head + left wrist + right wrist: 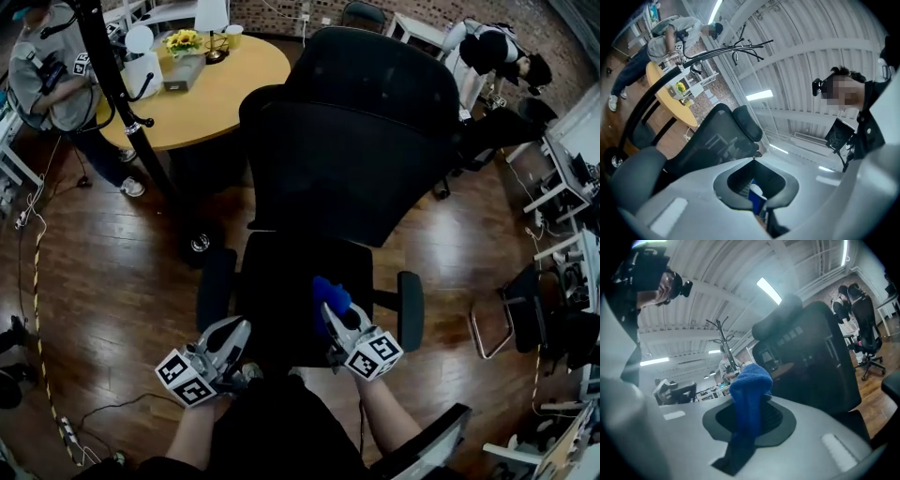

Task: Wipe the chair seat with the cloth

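Observation:
A black office chair faces me, its seat (281, 281) low in the middle of the head view and its mesh backrest (356, 159) beyond. My right gripper (334, 317) is over the seat's front right part, shut on a blue cloth (330, 293). In the right gripper view the cloth (749, 394) bunches up between the jaws and hangs down through their opening. My left gripper (234, 336) hovers at the seat's front left edge, jaw tips together and holding nothing. Seen from the left gripper (753, 160), the backrest (712, 140) rises on the left.
Armrests (410, 309) (214, 286) flank the seat. A round yellow table (220, 89) with small items and a black coat stand pole (112, 84) are behind left, with a person (42, 70) beside them. Another chair frame (516, 323) and desks stand right. Cables (37, 309) run along the floor left.

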Demonstrator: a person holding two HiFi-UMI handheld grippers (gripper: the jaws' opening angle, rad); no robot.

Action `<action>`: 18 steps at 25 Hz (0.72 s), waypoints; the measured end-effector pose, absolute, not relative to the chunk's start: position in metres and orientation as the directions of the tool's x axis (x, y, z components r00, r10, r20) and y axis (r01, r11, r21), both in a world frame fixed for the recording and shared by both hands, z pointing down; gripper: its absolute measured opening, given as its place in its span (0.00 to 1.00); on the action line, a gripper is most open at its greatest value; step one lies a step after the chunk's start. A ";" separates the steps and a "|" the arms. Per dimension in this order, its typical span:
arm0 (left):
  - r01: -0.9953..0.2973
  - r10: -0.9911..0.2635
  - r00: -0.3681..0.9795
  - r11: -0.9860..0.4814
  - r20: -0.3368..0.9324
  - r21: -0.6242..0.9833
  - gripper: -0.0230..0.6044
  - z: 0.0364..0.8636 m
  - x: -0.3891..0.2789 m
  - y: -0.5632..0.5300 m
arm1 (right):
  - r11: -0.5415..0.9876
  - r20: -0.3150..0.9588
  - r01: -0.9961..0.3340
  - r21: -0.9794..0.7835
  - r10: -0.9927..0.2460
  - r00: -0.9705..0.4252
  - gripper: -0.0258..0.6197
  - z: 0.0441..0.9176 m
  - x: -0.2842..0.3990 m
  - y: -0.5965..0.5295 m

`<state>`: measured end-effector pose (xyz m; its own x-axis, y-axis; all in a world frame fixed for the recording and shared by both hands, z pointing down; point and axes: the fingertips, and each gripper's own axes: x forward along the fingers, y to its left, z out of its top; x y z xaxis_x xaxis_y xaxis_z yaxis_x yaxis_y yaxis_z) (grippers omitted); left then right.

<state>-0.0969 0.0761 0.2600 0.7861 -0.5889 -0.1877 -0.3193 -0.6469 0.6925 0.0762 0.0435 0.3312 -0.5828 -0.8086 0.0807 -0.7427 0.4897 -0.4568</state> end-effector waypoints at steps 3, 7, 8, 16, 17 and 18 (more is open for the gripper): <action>-0.357 -0.633 0.761 -0.588 -0.139 0.725 0.03 0.297 -0.100 0.078 | 0.495 0.144 -0.723 -0.483 -0.769 -0.623 0.13 0.403 0.062 -0.011; -0.358 -0.662 0.741 -0.535 -0.116 0.765 0.03 0.340 -0.096 0.076 | 0.510 0.237 -0.730 -0.455 -0.721 -0.651 0.13 0.491 0.042 -0.086; -0.362 -0.661 0.743 -0.533 -0.109 0.765 0.03 0.350 -0.093 0.074 | 0.507 0.255 -0.737 -0.447 -0.717 -0.648 0.13 0.510 0.038 -0.104; -0.421 -0.719 0.688 -0.501 -0.094 0.756 0.03 0.363 -0.111 0.076 | 0.479 0.460 -0.818 -0.318 -0.676 -0.575 0.13 0.622 -0.033 -0.184; -0.423 -0.722 0.685 -0.501 -0.095 0.755 0.03 0.363 -0.114 0.077 | 0.493 0.506 -0.827 -0.272 -0.658 -0.558 0.13 0.633 -0.041 -0.188; -0.426 -0.725 0.682 -0.499 -0.094 0.755 0.03 0.363 -0.115 0.079 | 0.515 0.546 -0.828 -0.223 -0.638 -0.543 0.13 0.642 -0.047 -0.190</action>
